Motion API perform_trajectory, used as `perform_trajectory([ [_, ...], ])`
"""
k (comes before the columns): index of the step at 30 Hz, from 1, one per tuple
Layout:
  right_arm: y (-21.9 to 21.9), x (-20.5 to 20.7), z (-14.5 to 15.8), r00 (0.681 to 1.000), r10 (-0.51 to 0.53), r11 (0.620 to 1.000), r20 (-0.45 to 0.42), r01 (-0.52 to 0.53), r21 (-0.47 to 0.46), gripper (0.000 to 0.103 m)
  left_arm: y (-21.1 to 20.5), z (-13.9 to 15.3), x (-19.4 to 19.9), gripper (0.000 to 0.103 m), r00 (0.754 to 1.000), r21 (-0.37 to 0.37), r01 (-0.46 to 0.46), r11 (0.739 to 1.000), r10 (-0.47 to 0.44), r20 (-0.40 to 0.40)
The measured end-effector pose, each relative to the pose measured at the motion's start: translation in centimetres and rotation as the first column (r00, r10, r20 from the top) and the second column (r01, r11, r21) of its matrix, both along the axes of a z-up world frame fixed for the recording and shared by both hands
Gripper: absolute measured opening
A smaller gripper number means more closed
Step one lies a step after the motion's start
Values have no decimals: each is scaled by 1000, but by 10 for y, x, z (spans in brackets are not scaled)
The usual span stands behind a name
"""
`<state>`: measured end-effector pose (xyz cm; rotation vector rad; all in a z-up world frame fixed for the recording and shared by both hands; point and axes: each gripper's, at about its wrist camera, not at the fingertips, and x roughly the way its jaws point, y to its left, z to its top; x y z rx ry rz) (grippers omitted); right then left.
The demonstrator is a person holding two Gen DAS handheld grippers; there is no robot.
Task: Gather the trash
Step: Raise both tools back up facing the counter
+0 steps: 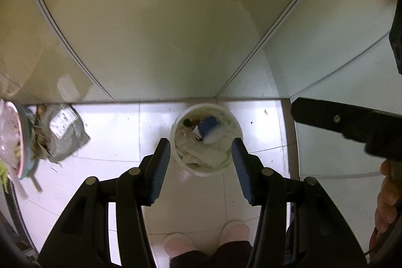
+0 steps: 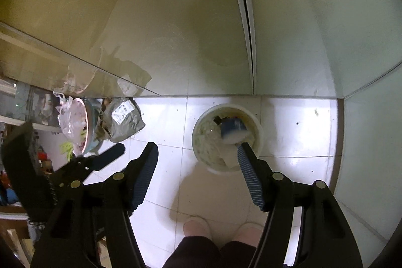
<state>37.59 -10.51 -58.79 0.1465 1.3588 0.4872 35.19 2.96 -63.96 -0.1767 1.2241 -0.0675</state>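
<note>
Left claw (image 1: 201, 150) open, empty; white bin (image 1: 206, 140) of trash just ahead; right claw (image 2: 198, 155) open, empty, bin (image 2: 227, 137) ahead-right.

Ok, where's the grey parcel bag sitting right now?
In both wrist views the grey parcel bag lies on the tiled floor against the wall, left of the white trash bucket and right beside the pink-rimmed bin.
</note>
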Motion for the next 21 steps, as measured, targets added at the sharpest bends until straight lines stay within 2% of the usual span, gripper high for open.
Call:
perform_trajectory([
  [6,-20,-14,89,995,-4,1000,101,7,-25,62,-8,103,-10,50,997,25,8,1000,-10,72],
  [9,-41,-25,164,981,-15,999,195,24,-43,62,-11,169,-18,50,993,27,-5,1000,2,121],
  [12,-61,-41,237,953,-23,998,301,41,-54,62,-15,252,-36,50,981,34,-21,999,15,195],
  [13,-68,-48,262,943,-28,998,333,45,-43,62,-16,271,-41,50,976,38,-28,999,19,215],
  [14,-73,-53,277,935,-31,998,354,46,-34,62,-16,295,-48,50,970,44,-35,998,24,241],
  [15,-82,-63,309,917,-41,999,398,51,-16,62,-18,328,-59,52,960,49,-46,998,30,279],
  [17,-95,-79,354,886,-51,999,461,53,8,62,-20,375,-76,57,939,52,-64,997,42,341],
  [18,-99,-85,367,875,-53,999,481,51,17,62,-21,396,-85,59,927,50,-69,996,46,372],
  [20,-112,-109,414,827,-59,998,559,43,42,62,-27,446,-109,62,890,44,-77,996,49,453],
  [21,-116,-121,433,803,-62,998,593,40,51,62,-28,468,-121,66,872,46,-82,996,49,488],
])
